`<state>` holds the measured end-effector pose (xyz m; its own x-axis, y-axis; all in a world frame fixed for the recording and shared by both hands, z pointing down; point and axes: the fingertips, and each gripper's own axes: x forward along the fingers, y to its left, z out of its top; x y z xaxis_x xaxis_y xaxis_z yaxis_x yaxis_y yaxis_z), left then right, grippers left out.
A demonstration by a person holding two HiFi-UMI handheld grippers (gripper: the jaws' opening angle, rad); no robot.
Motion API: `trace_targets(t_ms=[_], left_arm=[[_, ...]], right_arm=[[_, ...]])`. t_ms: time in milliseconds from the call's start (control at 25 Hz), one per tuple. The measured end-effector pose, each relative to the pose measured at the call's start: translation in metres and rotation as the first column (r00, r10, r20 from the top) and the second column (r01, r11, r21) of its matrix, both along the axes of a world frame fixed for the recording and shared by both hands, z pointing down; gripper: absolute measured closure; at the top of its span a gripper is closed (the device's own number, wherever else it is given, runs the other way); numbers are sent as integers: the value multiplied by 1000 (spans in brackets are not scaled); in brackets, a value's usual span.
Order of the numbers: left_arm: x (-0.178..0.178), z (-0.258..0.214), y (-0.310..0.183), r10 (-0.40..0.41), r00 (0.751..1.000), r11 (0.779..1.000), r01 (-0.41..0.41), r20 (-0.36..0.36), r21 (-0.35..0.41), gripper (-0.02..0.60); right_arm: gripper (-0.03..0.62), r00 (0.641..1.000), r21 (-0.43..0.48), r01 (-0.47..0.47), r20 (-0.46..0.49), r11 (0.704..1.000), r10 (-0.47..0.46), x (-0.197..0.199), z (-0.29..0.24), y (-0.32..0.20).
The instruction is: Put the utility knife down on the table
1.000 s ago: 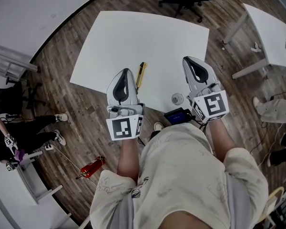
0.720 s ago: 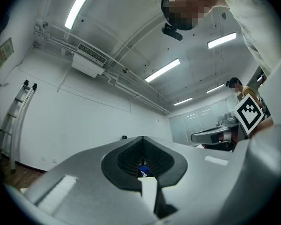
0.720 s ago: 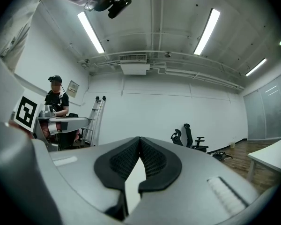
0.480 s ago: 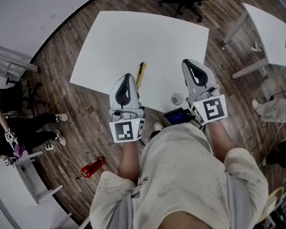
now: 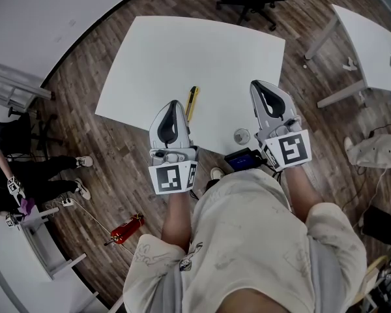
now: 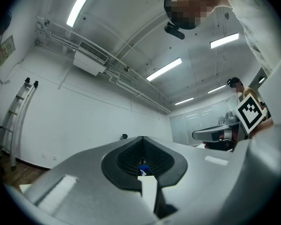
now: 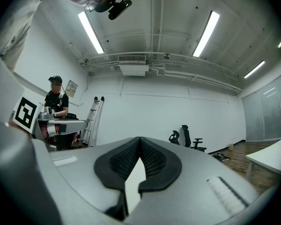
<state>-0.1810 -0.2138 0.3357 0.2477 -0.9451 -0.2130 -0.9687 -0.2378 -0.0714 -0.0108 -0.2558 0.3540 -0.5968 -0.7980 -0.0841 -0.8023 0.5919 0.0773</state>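
Since the earlier frame, the L hand-held gripper (image 5: 172,107) is drawn back slightly toward the person. The utility knife (image 5: 192,102) is left unmoved, flat on the worktop (image 5: 202,51), just beside that gripper's tip. Jaws of both it & the R hand-held gripper (image 5: 264,87) are seen closed, nothing held. Judged: knife is already down, so any pull-back is best kept straight & clear of it, w/o nudging.

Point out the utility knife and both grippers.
utility knife (image 5: 192,103), head view, middle of its yellow body.
left gripper (image 5: 174,104), head view, tip of its closed fingers.
right gripper (image 5: 259,83), head view, tip of its closed fingers.
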Motion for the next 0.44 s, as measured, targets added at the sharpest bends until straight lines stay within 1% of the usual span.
trace_targets(t_ms=[240,440], left_arm=[[0,2,-6,2,1000,1000,-1,1,-18,561],[4,5,0,1,1000,1000,-1,1,-17,561]], right_arm=[[588,1000,2,-1,-1,1000,1,0,-3,-4],[589,1000,1,1,-3,1000,-1,4,1,2]])
